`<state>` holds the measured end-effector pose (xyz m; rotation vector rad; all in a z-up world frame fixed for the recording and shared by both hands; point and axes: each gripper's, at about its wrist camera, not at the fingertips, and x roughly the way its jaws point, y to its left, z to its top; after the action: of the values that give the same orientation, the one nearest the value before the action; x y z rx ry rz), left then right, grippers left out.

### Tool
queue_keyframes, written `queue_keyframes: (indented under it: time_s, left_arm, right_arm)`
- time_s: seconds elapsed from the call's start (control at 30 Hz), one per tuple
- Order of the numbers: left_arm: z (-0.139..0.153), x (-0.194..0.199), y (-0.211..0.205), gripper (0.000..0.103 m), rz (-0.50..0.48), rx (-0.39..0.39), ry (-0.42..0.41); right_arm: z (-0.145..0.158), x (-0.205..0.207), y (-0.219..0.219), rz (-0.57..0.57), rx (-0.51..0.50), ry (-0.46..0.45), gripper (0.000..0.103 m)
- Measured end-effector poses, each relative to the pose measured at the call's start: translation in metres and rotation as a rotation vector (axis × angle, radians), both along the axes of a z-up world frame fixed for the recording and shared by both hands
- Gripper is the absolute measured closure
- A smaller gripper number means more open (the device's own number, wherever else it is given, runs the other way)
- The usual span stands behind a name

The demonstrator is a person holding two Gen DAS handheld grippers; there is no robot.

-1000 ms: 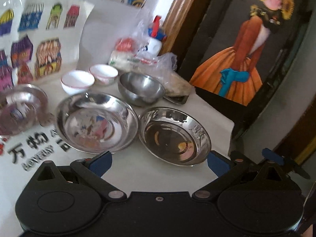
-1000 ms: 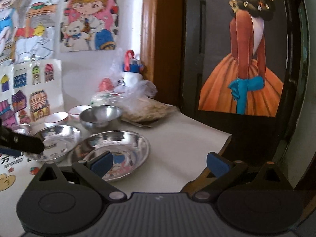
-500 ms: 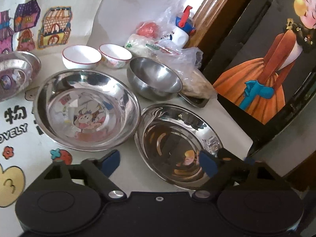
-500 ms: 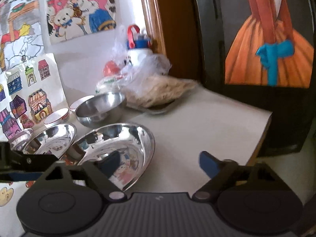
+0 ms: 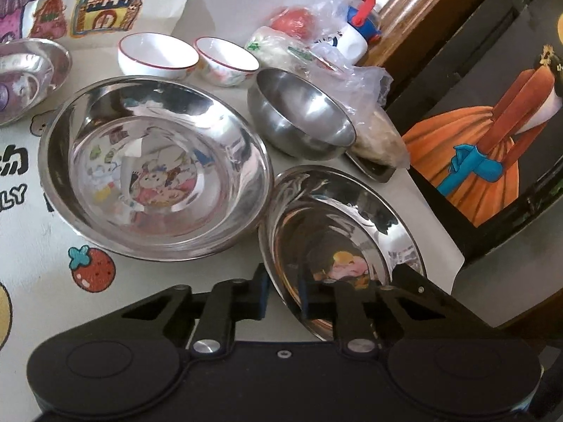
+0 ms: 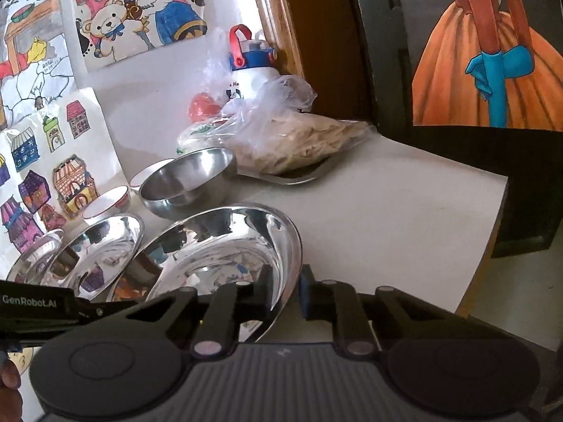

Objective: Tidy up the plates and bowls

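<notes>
A shiny steel plate (image 5: 337,232) lies at the table's right end and also shows in the right wrist view (image 6: 225,249). My left gripper (image 5: 283,297) is shut on its near left rim. My right gripper (image 6: 285,293) is shut on its right rim. A larger steel plate (image 5: 155,165) lies to the left, also in the right wrist view (image 6: 102,246). Behind stand a steel bowl (image 5: 299,116), two white red-rimmed bowls (image 5: 156,54) (image 5: 227,59), and stacked steel plates (image 5: 24,74) at far left.
A plastic bag of food on a tray (image 6: 295,147), a white water bottle (image 6: 251,66) and a red item (image 5: 293,23) stand at the back by the wall. The table's right edge (image 6: 492,225) drops off beside a dark painted panel (image 6: 492,70).
Both grippers have moved down and in on the right steel plate and closed on its rim from opposite sides; they were open above the table before.
</notes>
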<state>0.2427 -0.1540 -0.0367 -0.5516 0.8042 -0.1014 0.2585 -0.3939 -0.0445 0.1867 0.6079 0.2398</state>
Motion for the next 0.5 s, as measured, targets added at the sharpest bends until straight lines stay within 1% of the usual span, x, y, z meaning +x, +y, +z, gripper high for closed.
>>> queue_keyframes:
  time_s: [0.13,0.27,0.37,0.5]
  left_arm:
    - [-0.001,-0.003,0.005,0.089,-0.002,-0.030,-0.004]
    - [0.001,-0.013,0.008,0.089,-0.024,-0.056,-0.013]
    - [0.009,-0.025,0.008,0.089,-0.041,-0.054,-0.054]
    - [0.026,-0.041,0.008,0.089,-0.075,-0.043,-0.112]
  right_arm:
    - [0.002,-0.012,0.000,-0.035,0.015,-0.006,0.086]
    - [0.010,-0.037,-0.003,-0.064,0.028,-0.039,0.086]
    - [0.021,-0.056,-0.001,-0.087,0.005,-0.069,0.086]
    - [0.039,-0.074,0.002,-0.100,0.009,-0.104,0.085]
